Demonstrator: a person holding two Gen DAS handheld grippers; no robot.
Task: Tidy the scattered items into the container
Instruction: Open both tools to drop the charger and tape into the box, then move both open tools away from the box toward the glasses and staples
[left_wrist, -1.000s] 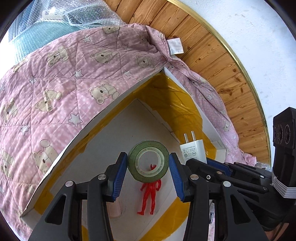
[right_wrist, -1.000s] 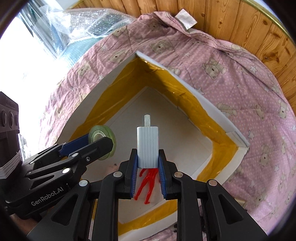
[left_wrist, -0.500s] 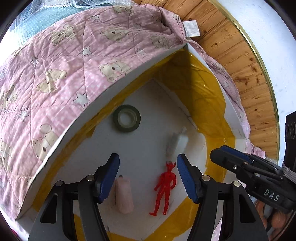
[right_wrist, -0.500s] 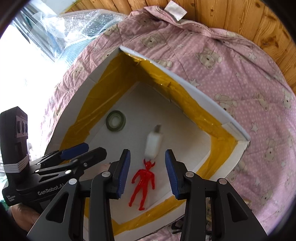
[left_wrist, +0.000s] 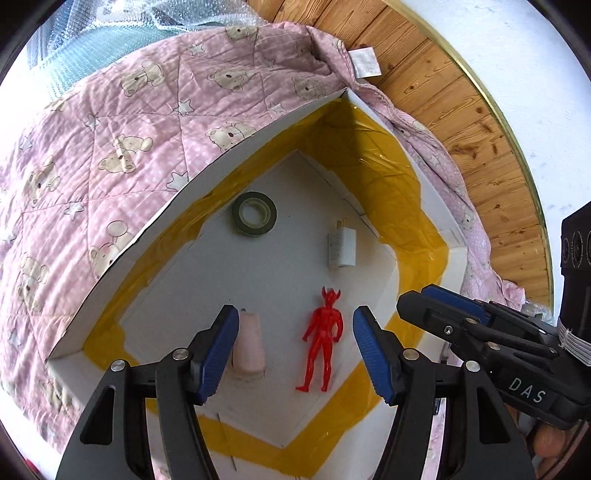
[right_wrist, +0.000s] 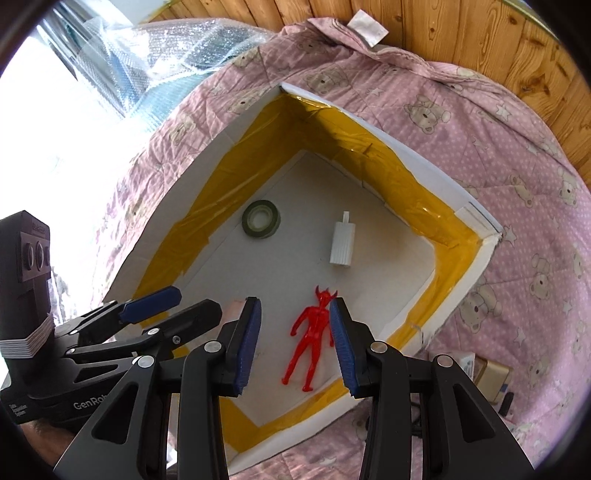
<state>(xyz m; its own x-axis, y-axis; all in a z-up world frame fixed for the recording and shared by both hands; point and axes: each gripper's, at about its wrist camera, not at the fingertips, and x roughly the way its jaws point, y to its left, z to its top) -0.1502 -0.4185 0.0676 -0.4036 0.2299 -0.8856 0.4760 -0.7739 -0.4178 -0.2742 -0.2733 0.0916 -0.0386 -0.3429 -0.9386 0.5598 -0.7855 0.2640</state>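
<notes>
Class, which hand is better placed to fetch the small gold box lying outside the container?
Right: the small gold box lies on the pink quilt beside the right tongs; left tongs are farther.

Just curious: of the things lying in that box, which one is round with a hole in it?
The green tape roll, lying flat beside the box's yellow-taped wall; no other item there is ring-shaped.

A pink quilt (right_wrist: 461, 122) printed with bears covers the bed, backed by wood panelling (right_wrist: 443, 33) and a white wall (left_wrist: 517, 55); daylight floods bubble wrap (right_wrist: 147, 48) nearby.
</notes>
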